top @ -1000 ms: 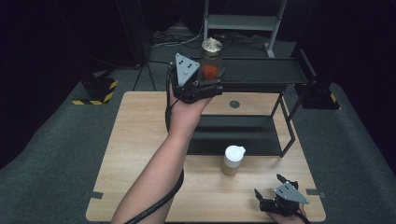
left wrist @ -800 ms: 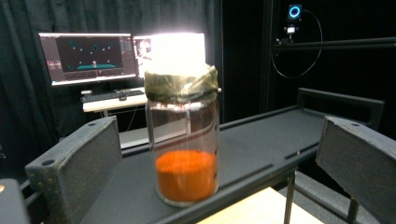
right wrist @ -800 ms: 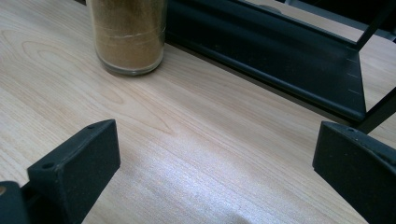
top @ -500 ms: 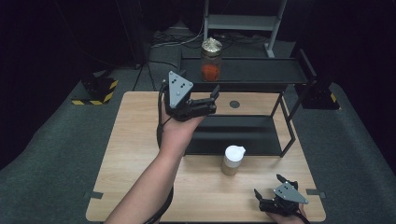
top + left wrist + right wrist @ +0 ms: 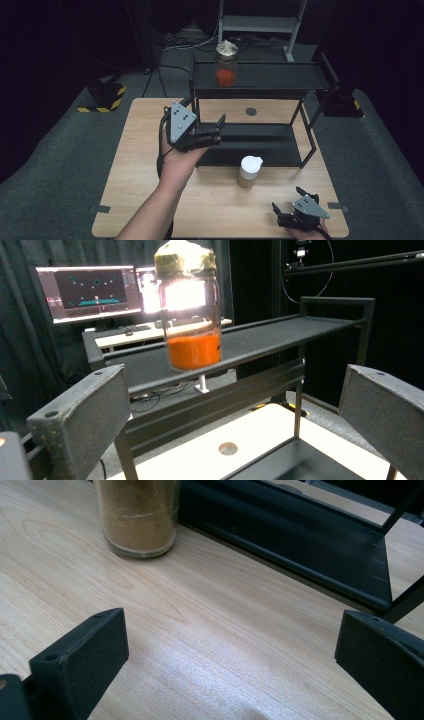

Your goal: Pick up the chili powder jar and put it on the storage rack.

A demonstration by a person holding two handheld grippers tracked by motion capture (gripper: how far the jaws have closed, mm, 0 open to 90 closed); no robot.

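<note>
Held up in the person's left hand, the left gripper hangs above the left part of the table, just in front of the black rack, with its jaws spread wide and nothing between them. Its own view looks up between the two black jaws at a glass jar that stands upright on the rack's top shelf, well apart from the jaws. That jar holds an orange layer at the bottom and wears a crinkled, dull gold cover over its mouth; from above it sits toward the left end of the top shelf. Low at the near right corner of the table, the right gripper rests close to the wood, its jaws likewise wide open and holding nothing. A second jar, with a white lid and brown powder inside, stands upright on the table just in front of the rack's lower shelf, between the two grippers and nearer the right one. In the right gripper view this brown jar sits beyond the left jaw, beside the edge of the lower shelf.
</note>
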